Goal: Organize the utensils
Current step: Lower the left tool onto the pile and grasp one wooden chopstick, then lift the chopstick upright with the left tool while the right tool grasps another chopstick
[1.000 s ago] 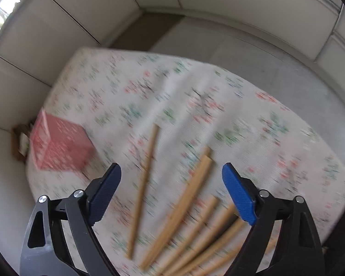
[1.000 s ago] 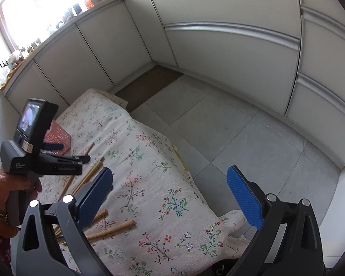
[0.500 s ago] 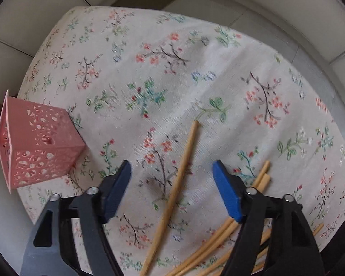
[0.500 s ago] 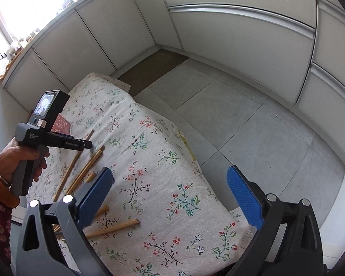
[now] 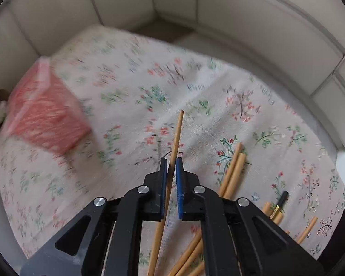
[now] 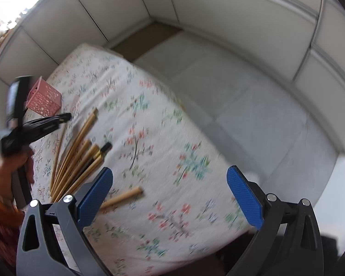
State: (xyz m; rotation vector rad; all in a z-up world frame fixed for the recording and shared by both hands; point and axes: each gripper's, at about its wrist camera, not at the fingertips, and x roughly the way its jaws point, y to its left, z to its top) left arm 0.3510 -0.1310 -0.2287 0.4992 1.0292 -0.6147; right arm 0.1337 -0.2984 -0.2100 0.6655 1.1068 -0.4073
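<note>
One chopstick (image 5: 176,135) between pads of closed left tool (image 5: 169,172).

Daylight fills both views, soft and even, with faint shadows. In the right wrist view a window (image 6: 2,2) at the far left is blown out to white glare. Both pictures bulge like a fisheye, with dark corners and curved cabinet doors (image 5: 253,23). Motion blur smears the left wrist view most on its left, where the pink basket (image 5: 43,115) loses its pattern, while the chopstick (image 5: 176,138) stays sharp. In the right wrist view the flowered tablecloth (image 6: 172,161) is softly blurred, perhaps from movement.
</note>
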